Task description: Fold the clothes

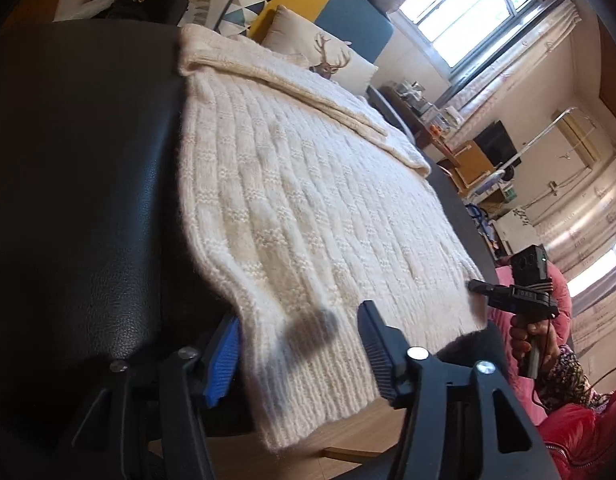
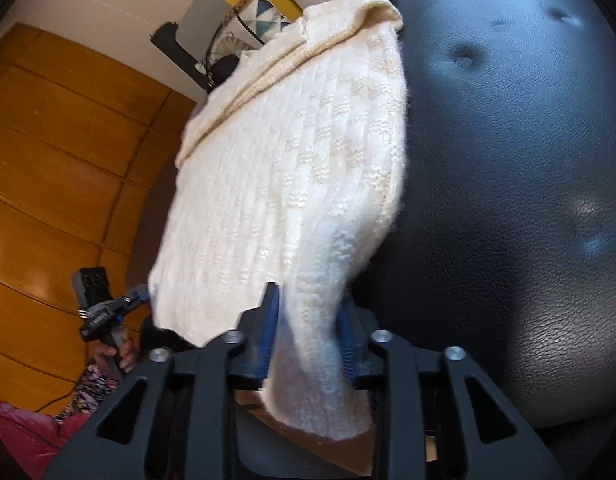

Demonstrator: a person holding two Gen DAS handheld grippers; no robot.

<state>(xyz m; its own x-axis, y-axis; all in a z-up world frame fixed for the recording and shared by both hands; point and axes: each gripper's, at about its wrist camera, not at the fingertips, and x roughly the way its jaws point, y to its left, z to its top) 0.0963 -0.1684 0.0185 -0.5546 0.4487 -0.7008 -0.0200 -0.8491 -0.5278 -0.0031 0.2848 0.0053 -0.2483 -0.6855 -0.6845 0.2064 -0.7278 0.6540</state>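
Gripping the sweater [image 2: 292, 184] hem, right gripper [image 2: 308, 344] pinches knit for a fold; left gripper [image 1: 304, 348] straddles opp. corner w/ fingers wide, not yet clamped.

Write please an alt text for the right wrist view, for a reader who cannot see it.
The right gripper pinches the near hem of a cream knitted sweater between its blue pads. The sweater lies on a black leather seat. At lower left, a hand holds the left gripper at the sweater's other near corner.
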